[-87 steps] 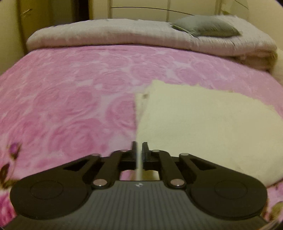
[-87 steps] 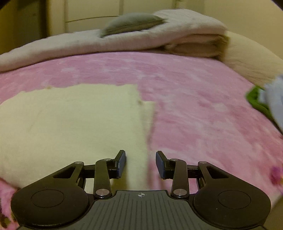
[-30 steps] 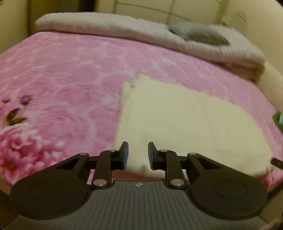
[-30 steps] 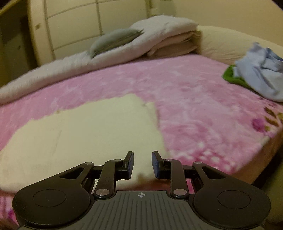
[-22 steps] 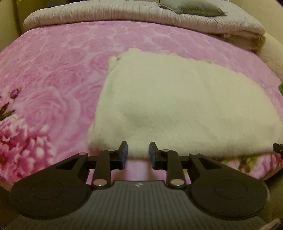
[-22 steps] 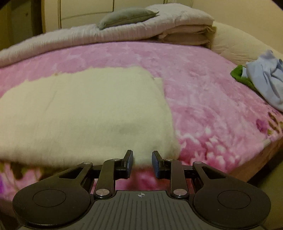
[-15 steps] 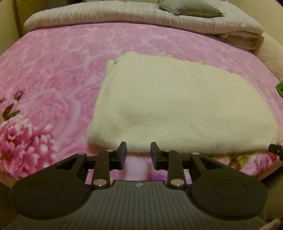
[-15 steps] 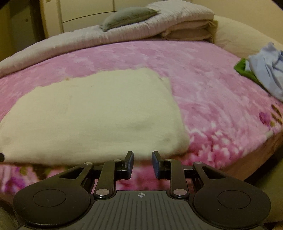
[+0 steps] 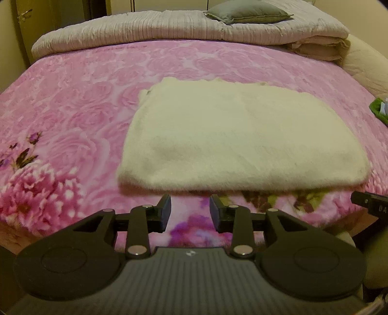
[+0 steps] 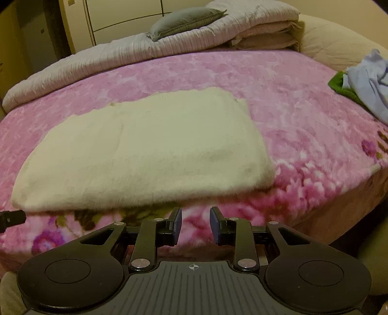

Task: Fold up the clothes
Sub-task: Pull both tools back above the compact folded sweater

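A cream fleece garment (image 9: 240, 135) (image 10: 148, 150) lies folded into a flat rectangle on the pink rose-patterned bedspread (image 9: 72, 101) (image 10: 303, 116). My left gripper (image 9: 190, 210) hovers just short of the garment's near fold edge, its jaws opening with nothing between them. My right gripper (image 10: 195, 224) sits back from the same edge near its right corner, jaws also opening and empty. Each gripper's tip shows at the edge of the other's view.
A grey-white quilt (image 9: 150, 26) with a grey pillow (image 9: 245, 13) lies along the head of the bed. A light blue garment (image 10: 368, 82) over a green one (image 10: 342, 88) is heaped at the right. The bed's near edge (image 10: 339, 210) drops off.
Both grippers have let go of the garment and pulled back from it toward the bed's near edge. Their jaws stand a little wider than before. The garment lies still.
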Demonstrator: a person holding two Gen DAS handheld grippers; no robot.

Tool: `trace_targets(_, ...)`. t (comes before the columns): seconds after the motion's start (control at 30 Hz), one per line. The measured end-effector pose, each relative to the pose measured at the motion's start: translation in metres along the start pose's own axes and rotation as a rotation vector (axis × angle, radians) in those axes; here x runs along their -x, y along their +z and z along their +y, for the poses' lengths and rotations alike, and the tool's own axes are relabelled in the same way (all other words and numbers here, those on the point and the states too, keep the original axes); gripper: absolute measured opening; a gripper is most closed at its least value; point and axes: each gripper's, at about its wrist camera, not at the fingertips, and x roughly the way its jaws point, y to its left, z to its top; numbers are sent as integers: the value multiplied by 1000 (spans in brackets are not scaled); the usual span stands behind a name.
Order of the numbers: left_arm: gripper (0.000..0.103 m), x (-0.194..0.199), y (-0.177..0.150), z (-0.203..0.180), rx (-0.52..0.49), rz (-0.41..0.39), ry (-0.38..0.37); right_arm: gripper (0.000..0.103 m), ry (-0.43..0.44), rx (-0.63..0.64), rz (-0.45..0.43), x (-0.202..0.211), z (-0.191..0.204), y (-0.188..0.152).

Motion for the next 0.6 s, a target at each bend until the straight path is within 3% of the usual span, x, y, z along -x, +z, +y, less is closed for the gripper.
trace_targets(0.6, 33, 49, -16, -5, -13, -88, -3, 32, 56, 25, -100, 46, 10, -6)
